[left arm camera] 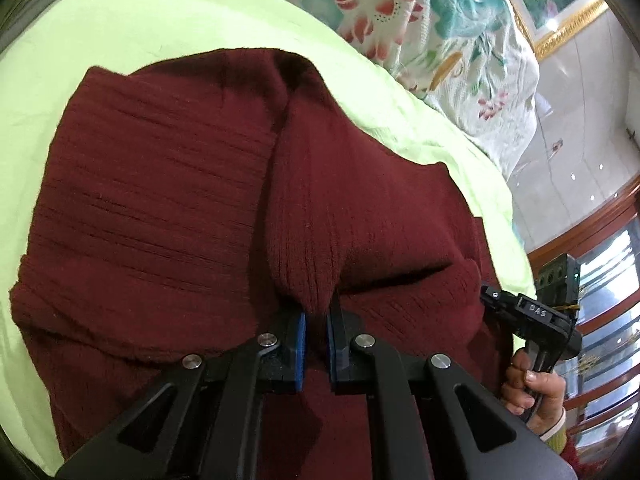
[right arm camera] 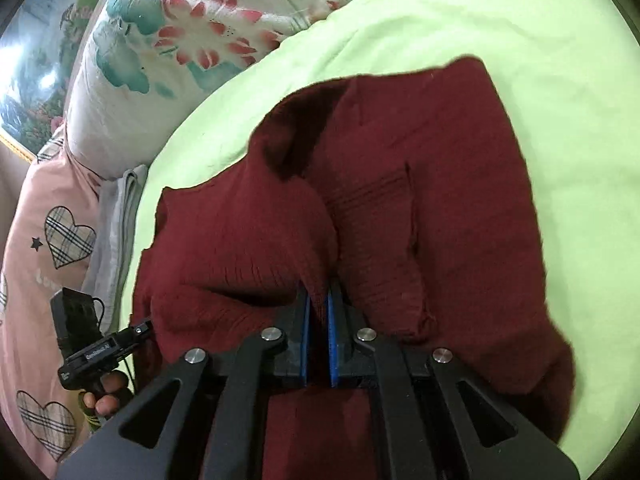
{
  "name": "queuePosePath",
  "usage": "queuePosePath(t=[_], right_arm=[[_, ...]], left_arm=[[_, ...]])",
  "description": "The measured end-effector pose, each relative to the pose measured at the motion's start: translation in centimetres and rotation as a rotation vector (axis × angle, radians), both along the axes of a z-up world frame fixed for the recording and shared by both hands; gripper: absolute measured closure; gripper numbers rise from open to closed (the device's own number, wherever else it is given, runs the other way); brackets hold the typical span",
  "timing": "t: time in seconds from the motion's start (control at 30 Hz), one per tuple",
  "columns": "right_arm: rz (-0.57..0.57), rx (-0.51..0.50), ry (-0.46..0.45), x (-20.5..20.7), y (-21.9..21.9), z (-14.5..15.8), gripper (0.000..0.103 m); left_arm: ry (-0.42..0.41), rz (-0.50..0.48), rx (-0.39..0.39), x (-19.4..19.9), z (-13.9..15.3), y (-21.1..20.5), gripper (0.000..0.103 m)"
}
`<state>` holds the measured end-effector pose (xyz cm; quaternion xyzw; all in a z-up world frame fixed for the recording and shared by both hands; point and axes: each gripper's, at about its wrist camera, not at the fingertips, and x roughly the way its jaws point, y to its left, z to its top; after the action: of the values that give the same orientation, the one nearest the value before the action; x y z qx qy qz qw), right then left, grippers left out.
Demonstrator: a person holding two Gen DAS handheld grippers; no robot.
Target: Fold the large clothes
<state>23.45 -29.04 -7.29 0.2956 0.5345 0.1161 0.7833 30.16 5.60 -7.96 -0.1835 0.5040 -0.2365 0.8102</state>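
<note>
A dark red knit sweater (left arm camera: 168, 208) lies bunched on the light green bed sheet (left arm camera: 140, 32). The left claw (left arm camera: 316, 320) and right claw (right arm camera: 318, 308) each pinch a fold of it.

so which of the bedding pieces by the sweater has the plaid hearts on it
The pink pillow, beside the flower-printed quilt; the green sheet is plain.
</note>
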Motion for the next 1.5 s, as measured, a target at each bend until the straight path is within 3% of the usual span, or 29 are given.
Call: queuePosePath(t=[0.07,0.17,0.2,0.37,0.47,0.57,0.7,0.83,0.9,0.97,1.03,1.07,1.1,1.17,1.27,1.37,1.47,1.5], right_arm=[[-0.003,-0.002,-0.004,0.2,-0.1,0.8,0.084],[0.010,-0.048,-0.068,1.0,0.1,3.0,0.051],[0.018,-0.052,-0.088,1.4,0.2,3.5,0.047],[0.026,-0.085,-0.095,4.9,1.1,4.3,0.047],[0.038,-0.038,-0.122,4.9,1.7,5.0,0.047],[0.116,0.038,-0.175,3.1,3.3,6.0,0.047],[0.222,0.079,-0.144,1.2,5.9,4.7,0.048],[0.250,0.113,-0.117,1.0,7.0,3.8,0.048],[0.301,0.070,-0.136,1.0,8.0,4.3,0.047],[0.356,-0.035,-0.148,1.1,9.4,4.7,0.047],[0.393,-0.090,-0.131,1.4,10.4,4.0,0.047],[0.400,-0.097,-0.115,1.6,10.6,3.5,0.049],[0.403,-0.087,-0.099,1.9,10.5,3.1,0.070],[0.399,-0.033,-0.065,2.2,10.2,2.5,0.097],[0.387,0.057,-0.136,1.4,9.3,4.5,0.097],[0.453,0.092,-0.226,-0.5,9.5,7.1,0.098],[0.501,0.062,-0.186,-1.4,10.1,6.1,0.096],[0.510,0.057,-0.157,-1.6,10.3,5.4,0.091]], left_arm=[[0.000,-0.015,0.004,-0.1,0.6,0.1,0.091],[-0.033,-0.023,0.050,-0.2,1.8,0.3,0.065],[-0.042,-0.021,0.058,-0.2,2.1,0.5,0.056],[-0.021,0.012,0.056,0.9,2.3,1.4,0.054],[-0.075,0.052,0.087,0.0,3.3,1.5,0.054],[-0.131,0.018,0.082,-1.5,4.4,0.9,0.055],[-0.170,-0.061,0.032,-3.0,5.5,-1.3,0.055],[-0.172,-0.112,0.059,-3.3,5.5,-2.8,0.055],[-0.137,-0.130,0.027,-3.5,5.0,-3.0,0.056],[-0.109,-0.157,-0.014,-4.3,4.2,-3.0,0.055],[-0.091,-0.191,-0.009,-5.3,3.2,-3.7,0.056],[-0.081,-0.210,0.001,-5.8,2.6,-4.2,0.056],[-0.071,-0.227,0.008,-6.2,2.0,-4.7,0.056],[-0.054,-0.254,0.011,-6.5,1.2,-5.5,0.055],[-0.065,-0.252,0.062,-5.9,0.9,-6.4,0.056],[-0.096,-0.153,0.114,-4.2,1.7,-5.5,0.056],[-0.090,-0.054,0.095,-3.4,1.9,-3.1,0.056],[-0.088,-0.031,0.098,-3.5,1.9,-2.2,0.056]])
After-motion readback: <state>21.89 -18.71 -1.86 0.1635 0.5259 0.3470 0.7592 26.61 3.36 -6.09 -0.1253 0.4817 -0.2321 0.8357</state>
